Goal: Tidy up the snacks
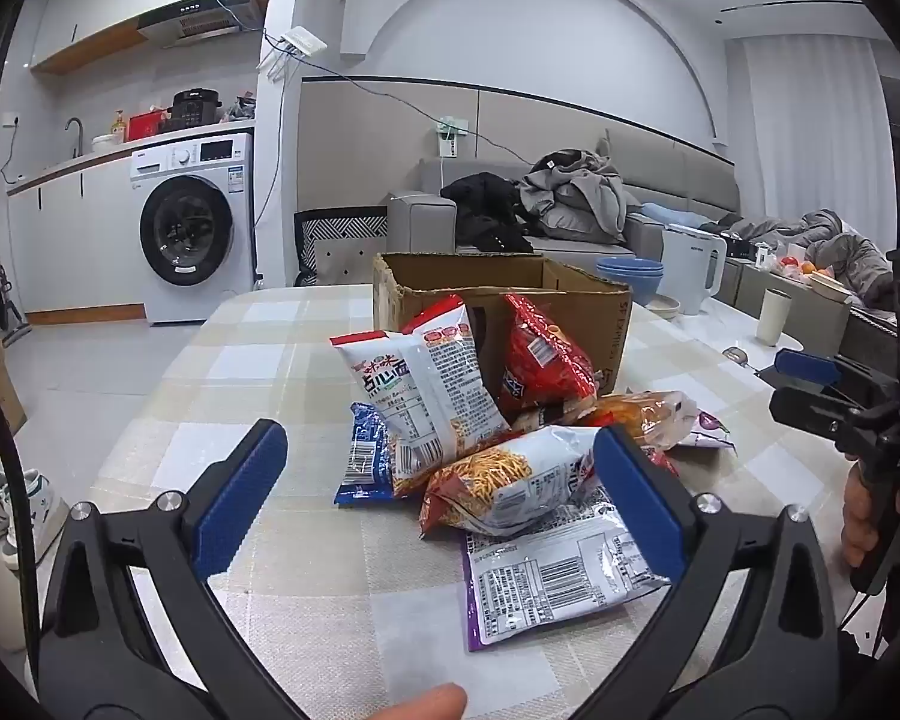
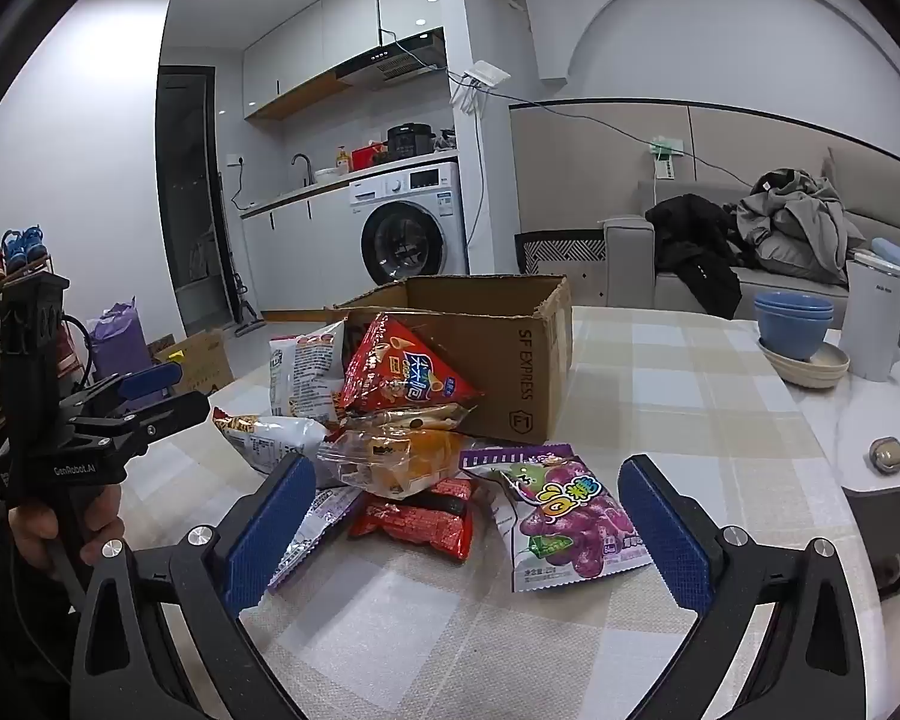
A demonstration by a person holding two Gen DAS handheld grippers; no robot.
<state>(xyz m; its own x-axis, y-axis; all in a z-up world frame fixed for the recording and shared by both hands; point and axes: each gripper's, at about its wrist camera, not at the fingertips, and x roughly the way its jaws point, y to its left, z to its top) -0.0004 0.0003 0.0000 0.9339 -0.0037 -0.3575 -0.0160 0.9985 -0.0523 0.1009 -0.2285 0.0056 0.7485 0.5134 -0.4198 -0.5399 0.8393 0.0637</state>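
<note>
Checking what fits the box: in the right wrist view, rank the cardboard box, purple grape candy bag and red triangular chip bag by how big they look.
1. Cardboard box.
2. Grape candy bag, though it lies nearest the camera.
3. Red chip bag, looking only slightly smaller; unsure.

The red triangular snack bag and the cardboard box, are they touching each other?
Touching. In the right wrist view the red triangular snack bag leans against the front wall of the cardboard box, with no gap visible between them.
</note>
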